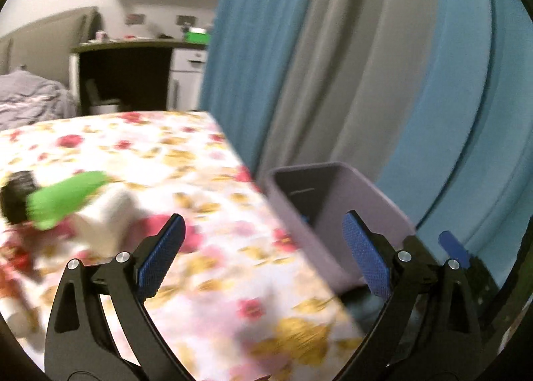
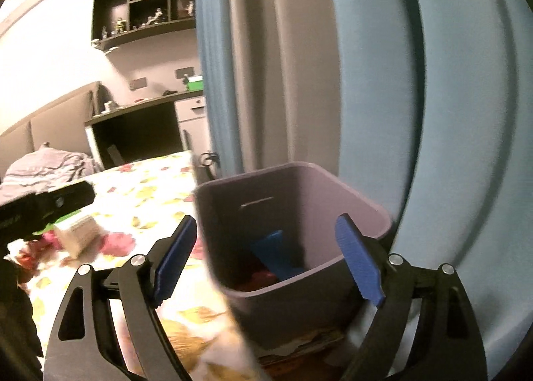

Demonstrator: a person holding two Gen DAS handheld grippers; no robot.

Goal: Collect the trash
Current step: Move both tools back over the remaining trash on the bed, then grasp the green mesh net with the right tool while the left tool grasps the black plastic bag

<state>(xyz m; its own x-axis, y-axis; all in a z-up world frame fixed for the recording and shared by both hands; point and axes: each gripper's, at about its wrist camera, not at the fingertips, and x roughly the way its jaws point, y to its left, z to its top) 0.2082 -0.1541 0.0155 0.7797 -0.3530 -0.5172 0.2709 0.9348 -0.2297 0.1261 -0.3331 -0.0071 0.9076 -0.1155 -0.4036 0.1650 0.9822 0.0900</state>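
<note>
A grey-purple trash bin (image 1: 336, 211) stands beside the edge of a table with a floral cloth (image 1: 206, 188). In the right wrist view the bin (image 2: 299, 201) sits right ahead, with a blue item (image 2: 276, 252) and reddish scraps inside. My left gripper (image 1: 263, 247) is open and empty over the table's edge. My right gripper (image 2: 266, 251) is open and empty just above the bin's mouth. On the cloth lie a green piece (image 1: 63, 197), a white crumpled piece (image 1: 103, 217) and a black object (image 1: 16, 194), all blurred. The white piece also shows in the right wrist view (image 2: 78, 234).
Blue and grey curtains (image 1: 366, 64) hang close behind the bin. A dark desk (image 1: 133, 74) with a green box (image 1: 196, 35) stands at the back, with shelves above. A grey blanket (image 1: 30, 98) lies at far left. The left gripper's body (image 2: 40, 207) crosses the right wrist view.
</note>
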